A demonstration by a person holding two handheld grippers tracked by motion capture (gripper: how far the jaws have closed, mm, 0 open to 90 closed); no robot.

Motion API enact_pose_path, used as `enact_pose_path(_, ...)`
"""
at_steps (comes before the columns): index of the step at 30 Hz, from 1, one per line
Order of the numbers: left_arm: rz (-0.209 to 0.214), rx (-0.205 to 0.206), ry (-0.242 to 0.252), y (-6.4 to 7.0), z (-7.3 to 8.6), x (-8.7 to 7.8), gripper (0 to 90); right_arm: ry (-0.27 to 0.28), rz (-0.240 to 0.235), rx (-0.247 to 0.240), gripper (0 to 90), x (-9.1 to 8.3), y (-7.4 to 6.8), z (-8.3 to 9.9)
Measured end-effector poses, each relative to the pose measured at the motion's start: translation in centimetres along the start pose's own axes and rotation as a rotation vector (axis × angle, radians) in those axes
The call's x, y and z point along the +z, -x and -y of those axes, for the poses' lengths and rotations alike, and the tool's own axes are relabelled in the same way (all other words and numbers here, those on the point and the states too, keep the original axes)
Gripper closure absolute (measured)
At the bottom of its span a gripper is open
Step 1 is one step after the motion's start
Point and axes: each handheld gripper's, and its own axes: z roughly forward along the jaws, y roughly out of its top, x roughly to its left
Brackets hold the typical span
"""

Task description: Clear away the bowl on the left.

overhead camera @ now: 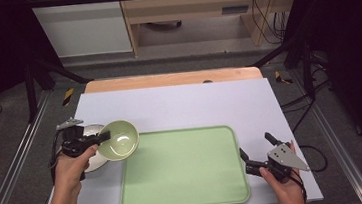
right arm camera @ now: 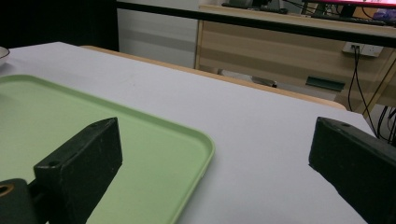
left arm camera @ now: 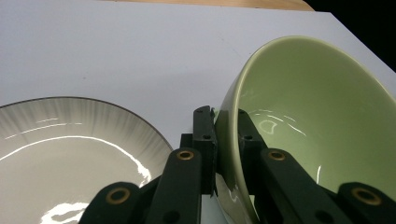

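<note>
Clamping the green bowl [overhead camera: 118, 139] rim, left gripper [overhead camera: 103, 136] is seen mid-left (tilted); right gripper [overhead camera: 256, 151] jaws held apart, lower right.

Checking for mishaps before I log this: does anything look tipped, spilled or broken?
Only the green bowl is askew: the left gripper clamps its rim and holds it tilted beside the white plate, at the tray's corner. Nothing spilled or visibly broken.

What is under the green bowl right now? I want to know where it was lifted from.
The green bowl, pinched at its rim by the left hand-held gripper, hangs tilted above a white plate and the green tray edge. The bowl hides part of the plate.
</note>
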Motion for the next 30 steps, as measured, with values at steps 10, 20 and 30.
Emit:
enact_pose_path(10,0.03,0.04,-0.027,1.8,0.0,1.2,82.6,0.0,0.0,0.001,2.9,0.0,0.0,0.0)
enact_pose_path(20,0.057,0.074,-0.059,3.4,0.4,2.5,82.6,0.002,0.001,0.002,2.9,0.0,0.0,0.0)
enact_pose_path(30,0.091,0.091,-0.075,4.8,0.6,3.4,82.6,0.0,0.002,0.004,2.9,-0.1,0.0,0.0)
